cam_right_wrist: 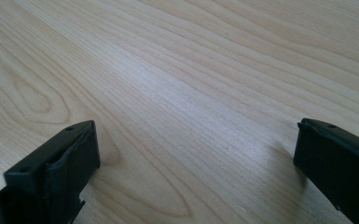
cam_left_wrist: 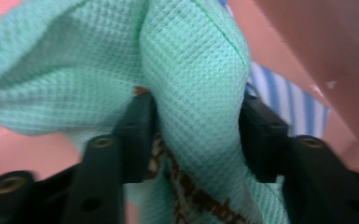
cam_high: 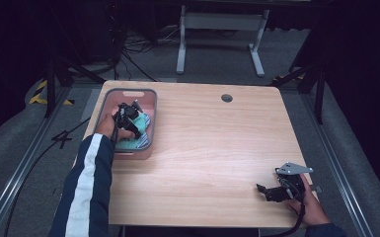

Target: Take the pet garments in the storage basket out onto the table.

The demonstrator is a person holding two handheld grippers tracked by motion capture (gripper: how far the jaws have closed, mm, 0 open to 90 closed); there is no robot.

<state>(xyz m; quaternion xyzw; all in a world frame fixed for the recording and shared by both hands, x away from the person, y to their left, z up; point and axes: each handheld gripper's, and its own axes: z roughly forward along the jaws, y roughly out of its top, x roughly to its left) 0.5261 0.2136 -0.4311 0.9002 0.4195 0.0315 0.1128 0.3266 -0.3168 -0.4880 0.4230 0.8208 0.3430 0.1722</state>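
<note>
Green waffle-weave cloth (cam_left_wrist: 191,70) is clamped between the two black jaws of the left gripper (cam_left_wrist: 196,121); a fold of the fabric fills the gap between them, and brown printed lettering shows on the fabric below the jaws. In the left gripper view, a blue-and-white striped cloth (cam_left_wrist: 298,107) lies just beside the green one, on its right. Both cloths sit inside a pink bin (cam_high: 150,143) with a grey rim and a handle cut-out at its far end. In the high view, the left gripper is lowered into this bin, held by a hand at the end of a dark sleeve (cam_high: 86,187) with a white stripe. The bin stands at the far left of the wooden surface (cam_high: 212,143).

The right gripper (cam_right_wrist: 196,149) has its jaws spread wide apart, with nothing between them; bare wood grain lies under and beyond them. In the high view, this gripper rests near the front right corner of the surface, held by the right hand (cam_high: 310,205), well apart from the bin. A round grey grommet (cam_high: 226,98) sits near the far edge of the surface.
</note>
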